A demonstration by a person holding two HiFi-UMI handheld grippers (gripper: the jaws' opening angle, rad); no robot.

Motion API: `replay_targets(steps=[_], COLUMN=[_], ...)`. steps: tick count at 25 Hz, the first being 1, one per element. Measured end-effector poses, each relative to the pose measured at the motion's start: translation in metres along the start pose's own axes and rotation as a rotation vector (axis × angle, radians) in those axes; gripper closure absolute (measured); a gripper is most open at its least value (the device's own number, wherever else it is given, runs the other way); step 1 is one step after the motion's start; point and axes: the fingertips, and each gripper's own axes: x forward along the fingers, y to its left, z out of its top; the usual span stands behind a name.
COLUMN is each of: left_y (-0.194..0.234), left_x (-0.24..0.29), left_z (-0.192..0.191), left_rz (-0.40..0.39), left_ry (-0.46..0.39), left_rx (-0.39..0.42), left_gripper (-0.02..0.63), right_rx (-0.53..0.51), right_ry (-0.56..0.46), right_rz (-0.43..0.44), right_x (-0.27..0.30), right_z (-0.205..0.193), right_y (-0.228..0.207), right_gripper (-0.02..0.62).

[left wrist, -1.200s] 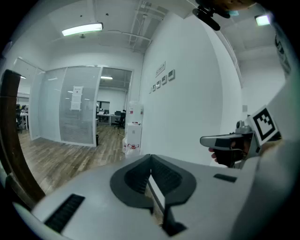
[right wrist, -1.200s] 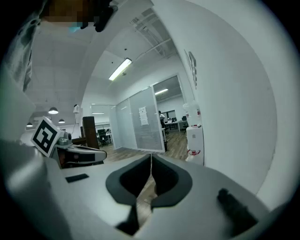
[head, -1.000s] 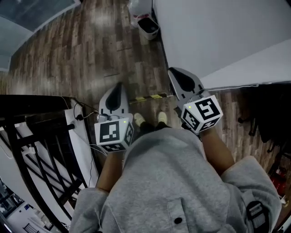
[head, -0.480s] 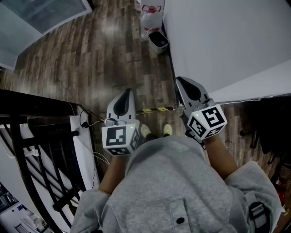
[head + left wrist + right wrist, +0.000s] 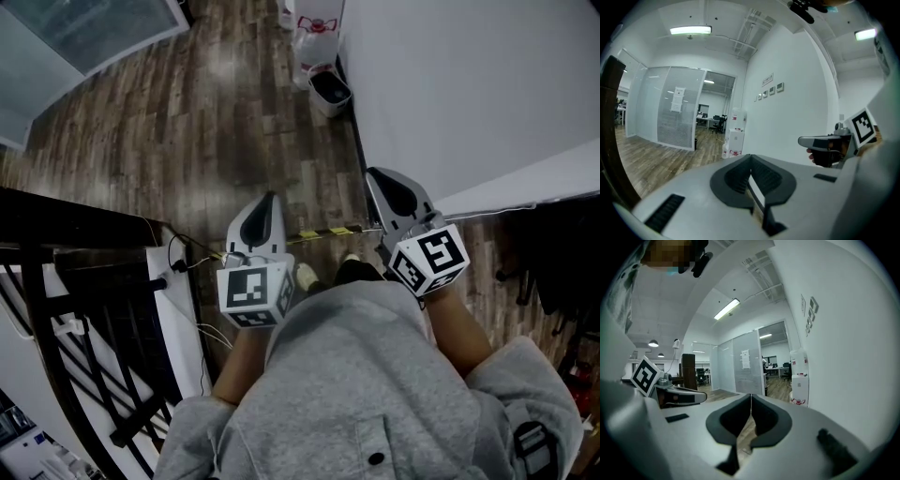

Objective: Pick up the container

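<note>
- Left tongs (image 5: 270, 198), grey-white, marker cube at the rear: pressed together with nothing between them, pointing forward in front of the holder's grey sweatshirt (image 5: 347, 394).
- Right tongs (image 5: 373, 172), same make: pressed together, nothing held. They sit beside the left pair, not touching.
- Small white open-topped container with dark lining (image 5: 328, 91): on the dark wood-plank floor (image 5: 187, 122), against the white wall (image 5: 469, 84). It is well ahead of both tongs and untouched.
- Black metal railing (image 5: 84, 309): at the holder's left.
</note>
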Motion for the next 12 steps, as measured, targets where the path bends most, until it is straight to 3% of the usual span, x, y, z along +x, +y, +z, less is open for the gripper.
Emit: replay_targets(steps=[12], left_y=[0.023], left_x=[0.003], left_z=[0.011], left_rz=[-0.011], left_ry=[-0.047], left_rx=[0.003], left_gripper=[0.592], right_rx=[-0.055], right_ry=[-0.024], right_rz=[0.002], right_x=[0.022], right_z=[0.009], right_y=[0.009], right_gripper=[0.569])
